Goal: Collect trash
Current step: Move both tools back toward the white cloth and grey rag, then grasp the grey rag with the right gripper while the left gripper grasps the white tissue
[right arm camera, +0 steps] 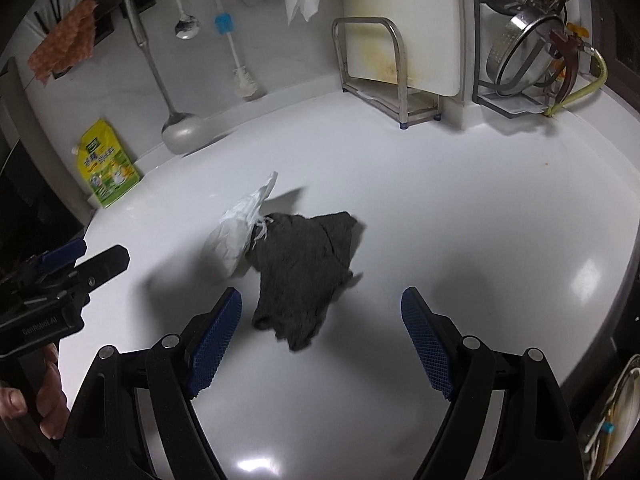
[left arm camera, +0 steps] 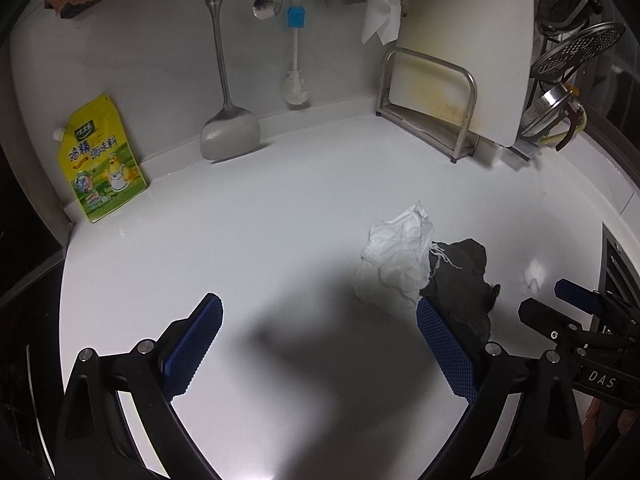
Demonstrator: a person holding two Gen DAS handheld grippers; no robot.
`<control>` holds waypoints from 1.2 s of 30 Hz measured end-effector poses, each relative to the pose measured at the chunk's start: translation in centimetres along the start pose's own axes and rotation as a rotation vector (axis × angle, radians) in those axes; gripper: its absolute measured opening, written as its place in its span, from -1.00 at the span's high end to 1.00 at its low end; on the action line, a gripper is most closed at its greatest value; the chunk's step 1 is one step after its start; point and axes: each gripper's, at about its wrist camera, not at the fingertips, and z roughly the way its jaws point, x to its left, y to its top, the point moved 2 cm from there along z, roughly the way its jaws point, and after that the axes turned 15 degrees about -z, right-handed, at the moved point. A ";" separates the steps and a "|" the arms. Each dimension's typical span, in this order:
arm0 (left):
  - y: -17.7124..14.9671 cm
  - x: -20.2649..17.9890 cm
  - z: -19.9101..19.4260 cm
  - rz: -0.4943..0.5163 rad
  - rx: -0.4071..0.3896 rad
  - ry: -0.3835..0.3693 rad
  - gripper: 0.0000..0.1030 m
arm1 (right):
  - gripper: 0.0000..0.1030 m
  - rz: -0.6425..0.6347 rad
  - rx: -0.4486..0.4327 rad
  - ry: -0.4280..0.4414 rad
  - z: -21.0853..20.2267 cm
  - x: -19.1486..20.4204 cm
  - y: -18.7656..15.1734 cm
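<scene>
Hovering empty and wide open, both tongs, left tongs and right tongs, angle toward the crumpled tissue (touching a grey rag) on the bench, seemingly positioning to grab it.

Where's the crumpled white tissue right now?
The crumpled white tissue lies on the white counter, touching the dark grey rag beside it, just ahead of the left gripper toward its right finger.

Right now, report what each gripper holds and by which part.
Nothing held. Left gripper and right gripper both stand open above the white countertop.
</scene>
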 end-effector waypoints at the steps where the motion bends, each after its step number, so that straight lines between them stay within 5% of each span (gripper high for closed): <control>1: 0.1 0.0 0.4 0.001 0.004 -0.002 -0.86 | -0.52 0.001 0.002 -0.002 0.4 -0.1 0.1; 27: -0.3 1.0 4.2 -0.002 0.052 0.001 -0.86 | -0.51 -0.124 0.031 -0.007 8.6 2.0 2.1; 36: -0.1 -0.6 5.1 -0.014 0.064 -0.028 -0.86 | 0.02 -0.123 -0.009 0.011 8.1 1.6 1.9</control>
